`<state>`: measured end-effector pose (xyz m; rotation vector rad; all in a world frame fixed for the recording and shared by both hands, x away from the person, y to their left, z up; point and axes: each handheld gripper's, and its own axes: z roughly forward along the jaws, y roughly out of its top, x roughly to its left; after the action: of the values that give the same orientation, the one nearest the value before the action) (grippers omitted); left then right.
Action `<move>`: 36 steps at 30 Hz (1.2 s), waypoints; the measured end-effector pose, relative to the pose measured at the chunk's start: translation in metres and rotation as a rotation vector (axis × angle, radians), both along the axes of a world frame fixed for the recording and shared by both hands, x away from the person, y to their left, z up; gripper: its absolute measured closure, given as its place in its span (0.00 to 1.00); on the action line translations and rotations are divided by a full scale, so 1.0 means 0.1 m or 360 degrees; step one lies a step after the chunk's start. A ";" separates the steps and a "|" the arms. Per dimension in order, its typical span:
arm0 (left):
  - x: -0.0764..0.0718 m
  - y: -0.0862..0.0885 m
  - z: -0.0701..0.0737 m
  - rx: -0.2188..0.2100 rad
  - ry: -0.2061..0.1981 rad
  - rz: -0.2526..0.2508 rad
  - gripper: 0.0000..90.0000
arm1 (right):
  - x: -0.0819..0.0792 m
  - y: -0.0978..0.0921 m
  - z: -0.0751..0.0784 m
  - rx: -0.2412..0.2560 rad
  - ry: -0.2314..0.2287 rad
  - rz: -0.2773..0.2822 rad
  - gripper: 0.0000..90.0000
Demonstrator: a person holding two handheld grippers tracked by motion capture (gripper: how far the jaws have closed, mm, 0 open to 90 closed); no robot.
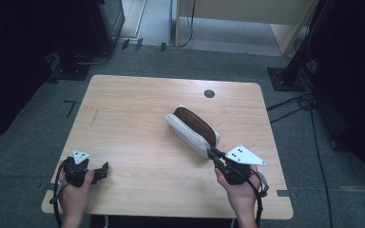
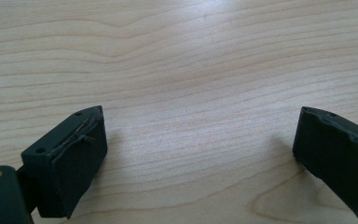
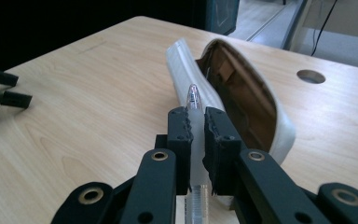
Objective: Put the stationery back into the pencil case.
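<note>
pen (image 3: 193, 105) pinched in right claw (image 3: 196, 122) — beside open case (image 3: 242, 93).

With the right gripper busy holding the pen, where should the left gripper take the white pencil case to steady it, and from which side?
Probably the closed white wall of the pencil case, on its long left flank. The left gripper, open and resting on the table, could come in from that side. The case lies with its brown-lined mouth open toward the right, where the right gripper clamps the pen, so a left-flank grip should keep the opening clear.
</note>
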<state>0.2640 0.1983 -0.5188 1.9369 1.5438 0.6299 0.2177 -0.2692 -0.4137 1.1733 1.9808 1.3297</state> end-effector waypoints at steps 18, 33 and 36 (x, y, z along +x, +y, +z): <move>0.00 0.00 0.00 0.0001 0.0002 -0.0001 0.03 | 0.49 -0.05 0.32 0.0014 -0.0069 -0.0023 0.91; 0.00 0.00 0.00 0.0003 -0.0001 -0.0001 0.03 | 1.10 0.29 0.19 -0.0127 -0.0162 0.0056 0.91; 0.00 0.00 0.00 0.0005 0.0000 -0.0003 0.03 | 1.16 0.34 0.14 -0.0146 -0.0186 0.0055 0.90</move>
<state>0.2641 0.1986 -0.5187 1.9407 1.5417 0.6319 0.3335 -0.2356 -0.3994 1.0006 1.9642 1.2799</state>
